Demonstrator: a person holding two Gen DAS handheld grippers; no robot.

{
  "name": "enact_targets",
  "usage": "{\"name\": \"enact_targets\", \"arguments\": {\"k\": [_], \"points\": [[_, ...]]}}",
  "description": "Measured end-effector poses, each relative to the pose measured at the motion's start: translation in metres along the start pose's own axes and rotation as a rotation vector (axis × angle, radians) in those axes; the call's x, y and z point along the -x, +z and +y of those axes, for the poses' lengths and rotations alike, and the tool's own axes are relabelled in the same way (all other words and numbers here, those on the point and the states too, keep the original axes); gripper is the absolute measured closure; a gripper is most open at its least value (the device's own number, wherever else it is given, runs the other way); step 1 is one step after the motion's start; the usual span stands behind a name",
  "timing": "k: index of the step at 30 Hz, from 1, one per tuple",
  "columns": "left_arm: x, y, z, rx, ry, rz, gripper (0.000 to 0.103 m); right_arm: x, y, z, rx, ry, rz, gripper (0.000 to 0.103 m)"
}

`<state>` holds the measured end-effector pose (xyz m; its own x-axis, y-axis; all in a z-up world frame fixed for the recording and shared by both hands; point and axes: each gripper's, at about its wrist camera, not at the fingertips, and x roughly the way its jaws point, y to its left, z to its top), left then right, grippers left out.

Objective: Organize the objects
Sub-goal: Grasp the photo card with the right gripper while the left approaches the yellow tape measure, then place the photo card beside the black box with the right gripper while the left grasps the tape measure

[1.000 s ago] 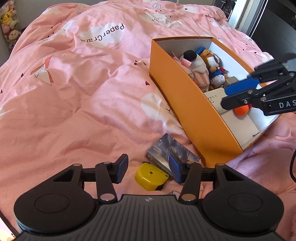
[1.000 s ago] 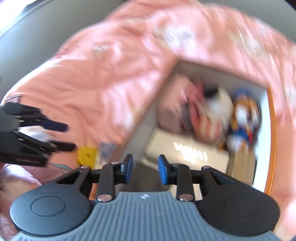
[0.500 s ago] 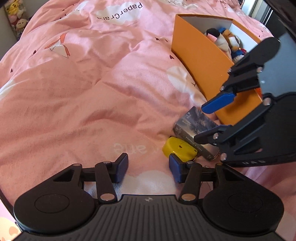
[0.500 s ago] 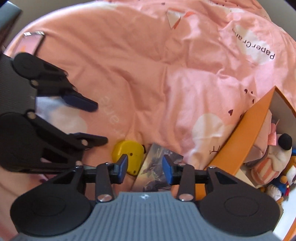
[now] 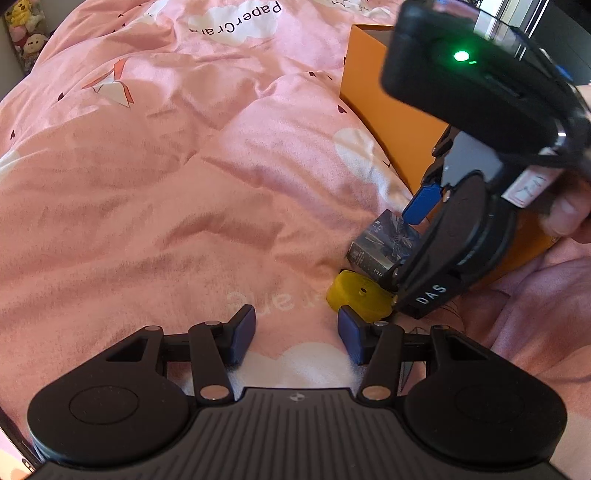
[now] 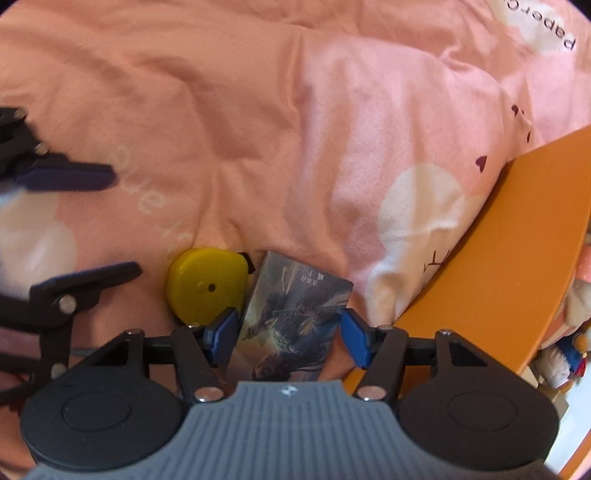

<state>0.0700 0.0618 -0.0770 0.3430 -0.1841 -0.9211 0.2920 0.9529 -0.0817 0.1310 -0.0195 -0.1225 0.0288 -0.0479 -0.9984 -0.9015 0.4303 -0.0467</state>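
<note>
A card box with dark artwork (image 6: 295,314) lies on the pink duvet, beside a yellow round tape measure (image 6: 207,288). My right gripper (image 6: 288,334) points straight down over the card box. Its jaws are opening, the box sits between them, and the pads do not press on it. In the left wrist view the right gripper (image 5: 406,240) stands over the card box (image 5: 380,243), next to the tape measure (image 5: 360,293). My left gripper (image 5: 297,334) is open with only duvet between its fingers. The tape measure lies just beyond its right fingertip.
An orange box (image 6: 498,258) with plush toys (image 6: 576,332) inside stands right of the card box, close to it. A person's hand (image 5: 569,218) holds the right gripper. The pink duvet (image 5: 166,184) spreads out to the left. More plush toys (image 5: 26,33) sit at the far left.
My right gripper came from above the orange box down onto the card box, turned to point downward, and its jaws widened. My left gripper sank closer to the tape measure.
</note>
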Motion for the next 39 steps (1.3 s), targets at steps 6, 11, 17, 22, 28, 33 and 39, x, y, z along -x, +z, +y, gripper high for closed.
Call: {"name": "enact_targets", "arguments": {"k": [6, 11, 17, 22, 28, 33, 39], "points": [[-0.001, 0.0, 0.001, 0.001, 0.0, 0.006, 0.042, -0.016, 0.006, -0.009, -0.046, 0.026, 0.053, 0.038], [0.0, -0.001, 0.001, -0.01, -0.012, -0.002, 0.042, -0.014, 0.0, -0.014, -0.056, 0.045, 0.042, 0.039], [0.003, 0.002, -0.005, -0.071, -0.097, -0.002, 0.039, 0.009, -0.019, -0.013, -0.027, 0.045, -0.066, 0.04], [0.007, 0.009, -0.023, -0.213, -0.137, 0.005, 0.035, 0.052, -0.04, -0.019, -0.027, 0.061, -0.213, 0.04], [-0.016, 0.019, -0.048, -0.375, -0.156, 0.072, 0.031, 0.118, -0.062, -0.029, -0.082, 0.084, -0.407, 0.04], [-0.042, 0.027, -0.054, -0.414, -0.164, 0.15, 0.031, 0.16, -0.098, -0.059, -0.167, 0.067, -0.49, 0.04], [-0.064, 0.031, -0.055, -0.426, -0.157, 0.212, 0.036, 0.161, -0.137, -0.114, -0.335, -0.009, -0.44, 0.04]]}}
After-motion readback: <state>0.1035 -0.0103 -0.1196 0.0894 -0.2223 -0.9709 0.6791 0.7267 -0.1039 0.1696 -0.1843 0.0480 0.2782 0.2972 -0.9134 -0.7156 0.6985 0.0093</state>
